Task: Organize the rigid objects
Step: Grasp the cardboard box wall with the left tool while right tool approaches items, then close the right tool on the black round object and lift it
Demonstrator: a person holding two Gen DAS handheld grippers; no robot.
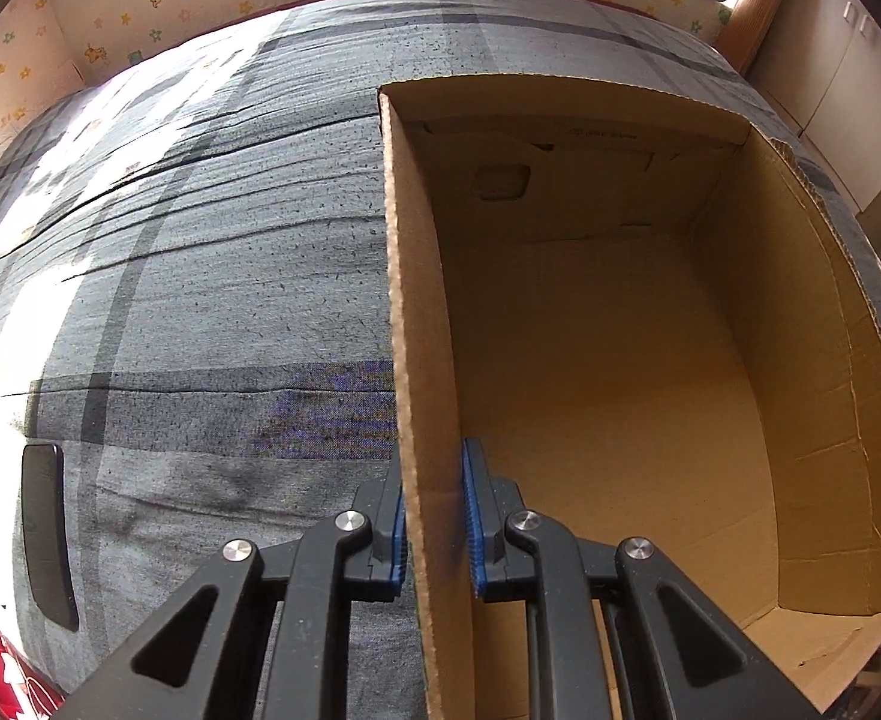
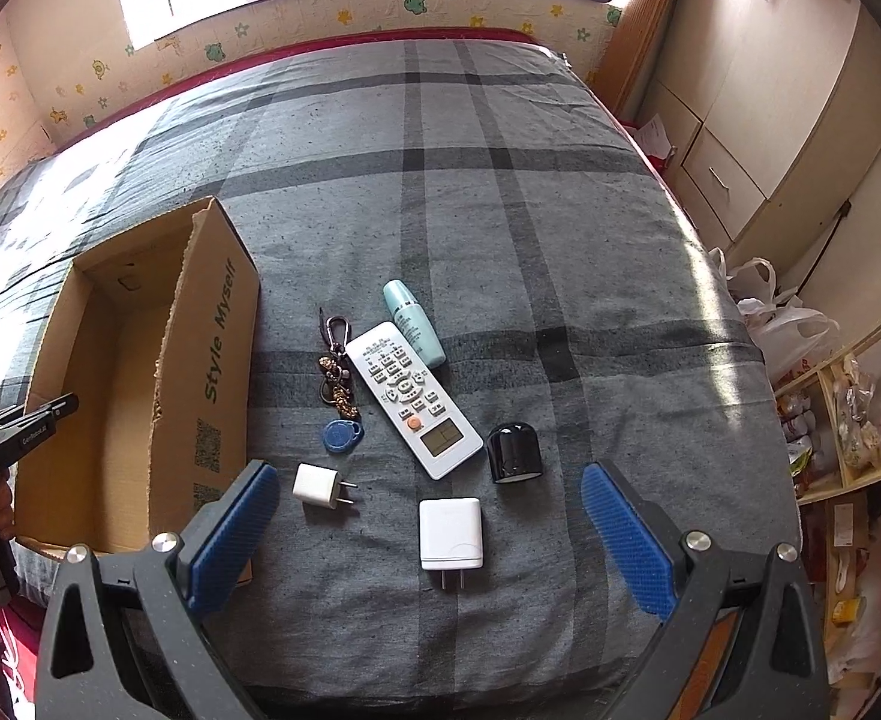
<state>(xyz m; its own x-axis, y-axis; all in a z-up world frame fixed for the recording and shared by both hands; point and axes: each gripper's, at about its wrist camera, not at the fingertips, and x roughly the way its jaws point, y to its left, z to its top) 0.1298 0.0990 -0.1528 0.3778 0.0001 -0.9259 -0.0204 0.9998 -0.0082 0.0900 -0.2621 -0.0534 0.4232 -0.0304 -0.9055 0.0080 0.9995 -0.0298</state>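
An empty open cardboard box [image 1: 608, 360] lies on the grey plaid bed; it also shows in the right wrist view [image 2: 110, 396]. My left gripper [image 1: 434, 516] is shut on the box's left wall [image 1: 422, 360]. My right gripper [image 2: 434, 534] is open and empty, above a large white charger [image 2: 450, 534]. Near it lie a small white plug adapter [image 2: 317, 485], a white remote [image 2: 413, 399], a black round cap [image 2: 513, 452], a teal bottle [image 2: 414, 324] and a key bunch with a blue fob [image 2: 339, 396].
A dark phone [image 1: 49, 534] lies on the bed left of the box. The bed's right edge drops to a floor with bags [image 2: 782, 318], shelves [image 2: 848, 420] and a wardrobe [image 2: 770, 96]. A wall with stickers runs behind the bed.
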